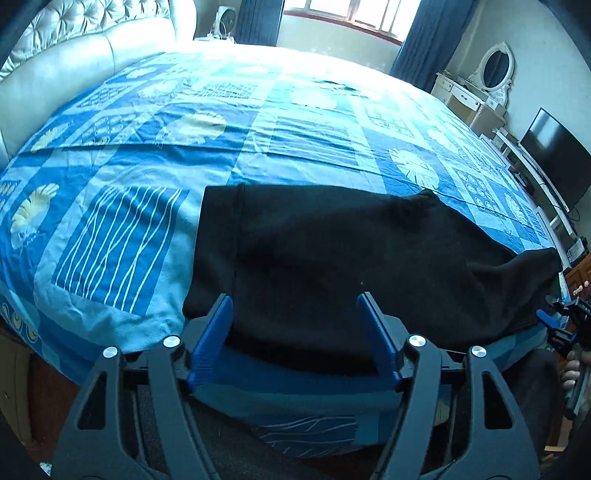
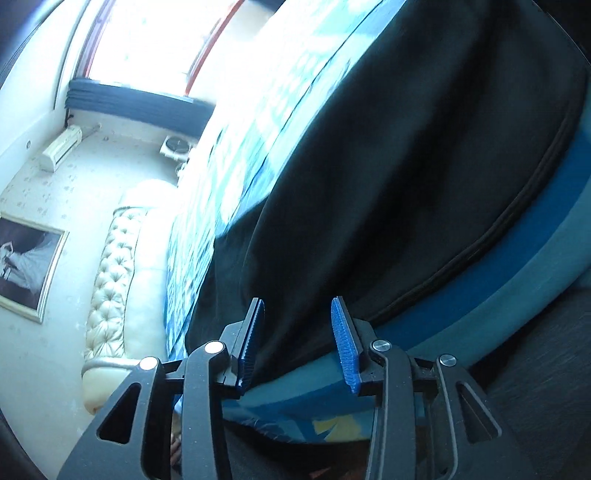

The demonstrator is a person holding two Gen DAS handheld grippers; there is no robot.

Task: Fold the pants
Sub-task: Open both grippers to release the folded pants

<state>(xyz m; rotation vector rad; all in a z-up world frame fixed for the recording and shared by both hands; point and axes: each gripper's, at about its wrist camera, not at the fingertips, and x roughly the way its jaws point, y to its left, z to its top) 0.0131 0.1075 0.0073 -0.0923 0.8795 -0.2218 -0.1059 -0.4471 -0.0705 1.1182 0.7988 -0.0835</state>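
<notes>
Black pants (image 1: 332,258) lie across the near edge of a bed (image 1: 240,122) covered in a blue patterned sheet. My left gripper (image 1: 295,306) is open, its blue pads either side of the pants' near edge, with cloth between them. In the right wrist view the camera is rolled sideways; my right gripper (image 2: 299,314) is open at the edge of the pants (image 2: 406,166), whose stitched hem runs along the mattress side. The right gripper also shows at the far right of the left wrist view (image 1: 554,325), by the pants' right end.
A cream tufted headboard (image 1: 85,48) stands at the left. A white dresser with an oval mirror (image 1: 491,74) and a dark TV (image 1: 557,158) stand at the right. A window with blue curtains (image 1: 343,18) is beyond the bed.
</notes>
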